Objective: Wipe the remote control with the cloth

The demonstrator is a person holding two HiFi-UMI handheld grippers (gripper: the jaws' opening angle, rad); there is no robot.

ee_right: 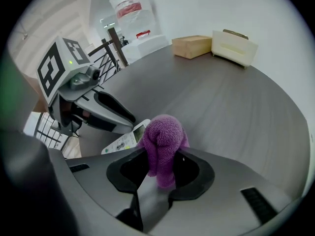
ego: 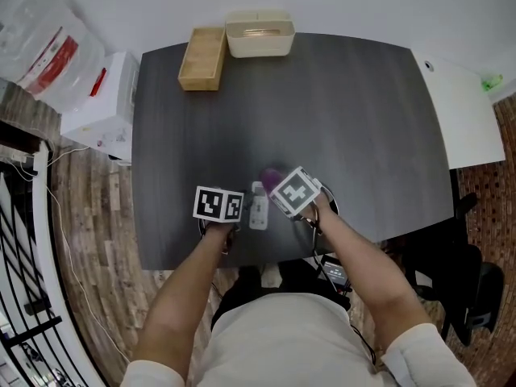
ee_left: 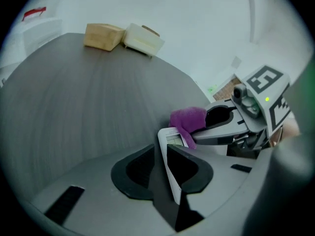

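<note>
A white remote control [ego: 258,206] with a small screen lies near the front edge of the dark table [ego: 322,111]. My left gripper [ee_left: 165,168] is shut on the remote [ee_left: 170,154], holding it by its edges. A purple cloth [ee_right: 161,144] is bunched between the jaws of my right gripper [ee_right: 158,173], which is shut on it. The cloth [ee_left: 189,119] rests on the far end of the remote [ee_right: 123,140], over its screen. From the head, both grippers sit side by side, left gripper [ego: 230,220], right gripper [ego: 278,185], with the cloth [ego: 271,176] peeking out beyond the right one.
A wooden box [ego: 202,57] and a cream tray [ego: 259,32] stand at the table's far edge. A white cabinet with a clear plastic bottle [ego: 50,48] is to the left, a white side table [ego: 461,107] to the right.
</note>
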